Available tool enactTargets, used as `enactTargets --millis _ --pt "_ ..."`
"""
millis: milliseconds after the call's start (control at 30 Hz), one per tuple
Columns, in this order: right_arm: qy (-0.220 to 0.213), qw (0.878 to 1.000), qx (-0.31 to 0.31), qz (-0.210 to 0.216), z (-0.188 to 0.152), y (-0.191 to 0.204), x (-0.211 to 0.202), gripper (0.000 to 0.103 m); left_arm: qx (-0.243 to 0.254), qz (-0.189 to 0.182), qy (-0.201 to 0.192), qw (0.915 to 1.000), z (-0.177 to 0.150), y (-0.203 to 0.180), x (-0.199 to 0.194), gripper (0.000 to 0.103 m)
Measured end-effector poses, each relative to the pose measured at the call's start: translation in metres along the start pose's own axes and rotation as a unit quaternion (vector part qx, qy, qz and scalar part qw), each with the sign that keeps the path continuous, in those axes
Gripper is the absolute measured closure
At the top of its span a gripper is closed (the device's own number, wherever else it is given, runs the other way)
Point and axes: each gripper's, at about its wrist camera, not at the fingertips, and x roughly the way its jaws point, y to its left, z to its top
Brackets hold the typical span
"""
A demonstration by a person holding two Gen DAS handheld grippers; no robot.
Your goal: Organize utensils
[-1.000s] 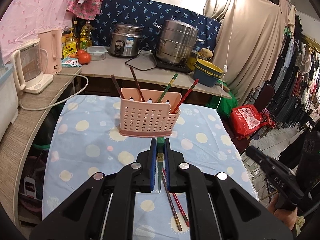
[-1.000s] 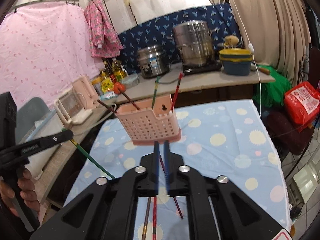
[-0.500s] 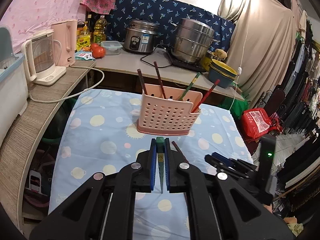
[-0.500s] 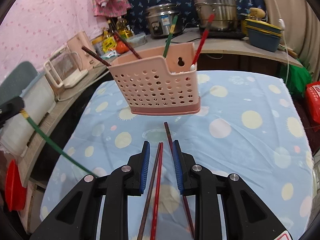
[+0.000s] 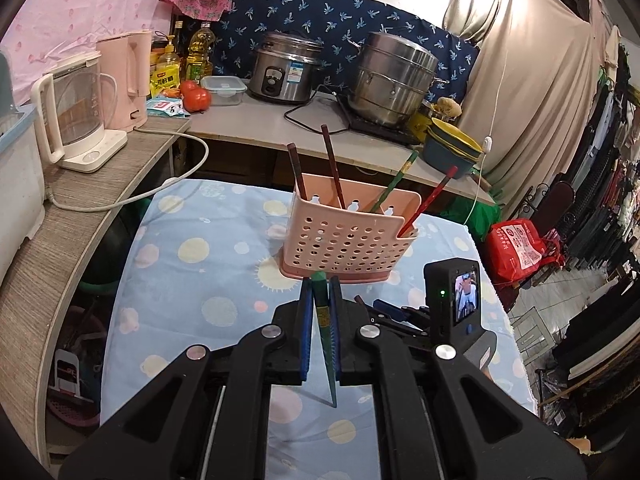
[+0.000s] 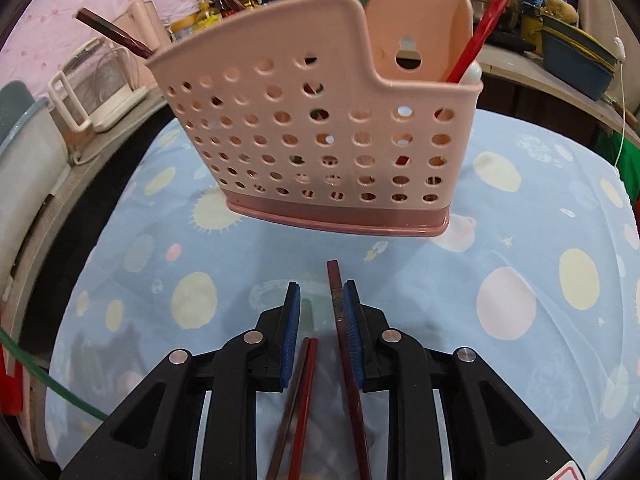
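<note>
**Chopsticks and pink holder on the spotted cloth: stock at this moment**

Pink perforated holder: upright at the centre of the left wrist view, on the bench covered with a pale blue cloth printed with yellow and pink discs. In the right wrist view it fills the upper middle of the frame.

Contents of the holder: two dark brown chopsticks leaning left, one green chopstick and one red chopstick leaning right. A white rounded handle end shows at the holder's right corner.

Left gripper: lower centre of its view, blue pads closed on a second green chopstick, which hangs down below the pads with its tip over the cloth.

Right gripper: lower centre of its view, low over the cloth, jaws closing. A dark red chopstick lies between them against the right pad; whether the pad presses it I cannot tell. A gap stands at the left pad.

Loose on the cloth: two further chopsticks, one brown and one red, side by side beneath the left finger of the right gripper.

Behind, upper part of the left wrist view: rice cooker, steel steamer pot, clear kettle.
</note>
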Motion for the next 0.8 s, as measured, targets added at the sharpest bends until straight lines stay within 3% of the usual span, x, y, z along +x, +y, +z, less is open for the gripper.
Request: enactTargets --millis 133,267,467,633,800 --pt "0.009 1.000 -0.002 -0.007 -0.006 -0.001 0.003 0.103 0.000 -0.002 0.001 1.0000 0.001 0.001 0.000 0.095" --pt "-0.022 1.000 0.010 -0.007 -0.011 -0.002 -0.027 0.103 0.002 -0.002 0.000 1.0000 -0.001 -0.002 -0.001 0.096" --pt "-0.093 0.995 0.032 -0.002 -0.021 -0.003 -0.110 0.103 0.002 -0.005 0.001 1.0000 -0.010 -0.009 -0.007 0.096" --pt "-0.110 0.993 0.045 -0.003 -0.036 -0.006 -0.145 0.103 0.002 0.001 -0.002 1.0000 -0.017 -0.014 -0.013 0.096" --pt "-0.097 0.993 0.061 -0.001 -0.055 -0.010 -0.150 0.103 0.012 0.019 -0.013 0.9997 -0.009 -0.016 -0.016 0.096"
